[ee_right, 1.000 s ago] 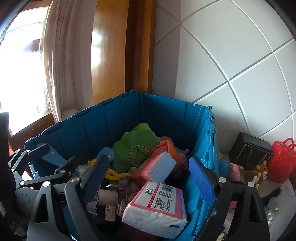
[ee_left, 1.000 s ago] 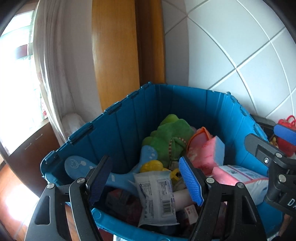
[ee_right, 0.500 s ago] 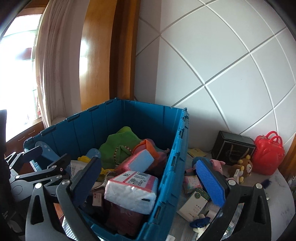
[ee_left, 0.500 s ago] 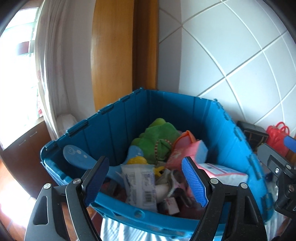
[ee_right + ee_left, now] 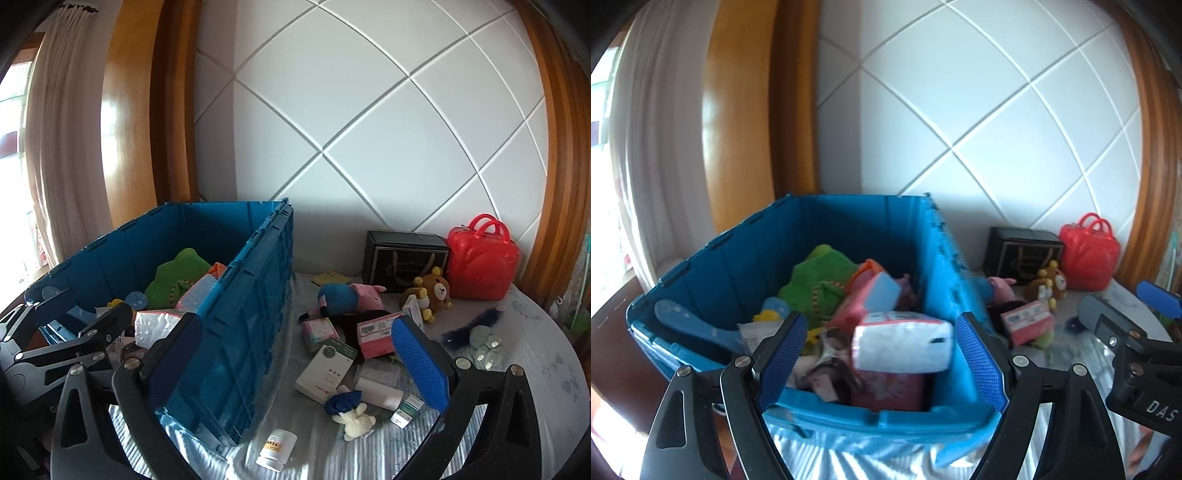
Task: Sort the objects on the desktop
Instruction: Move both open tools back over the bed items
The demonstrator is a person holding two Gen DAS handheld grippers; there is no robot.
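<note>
A blue crate point(image 5: 827, 410) point(image 5: 243, 295) stands on the left of the table, full of items: a green plush point(image 5: 816, 277), a tissue pack point(image 5: 901, 343) and a blue paddle point(image 5: 694, 325). My left gripper point(image 5: 882, 358) is open and empty, above the crate's near rim. My right gripper point(image 5: 299, 365) is open and empty, straddling the crate's right wall. Loose items lie on the table to the right: a pig plush point(image 5: 351, 295), a white box point(image 5: 325, 369), a pink box point(image 5: 376, 336), a pill bottle point(image 5: 277, 448), a small white plush point(image 5: 352, 417).
A black box point(image 5: 404, 256), a red toy case point(image 5: 480, 266) and a bear plush point(image 5: 434, 291) stand at the back by the tiled wall. A dark blue feather point(image 5: 472, 325) and grey discs point(image 5: 485, 347) lie right. A curtain and window are at left.
Both grippers have pulled back and swung right, away from the crate's inside. The table with loose items has come into view. Both stay open and empty.
</note>
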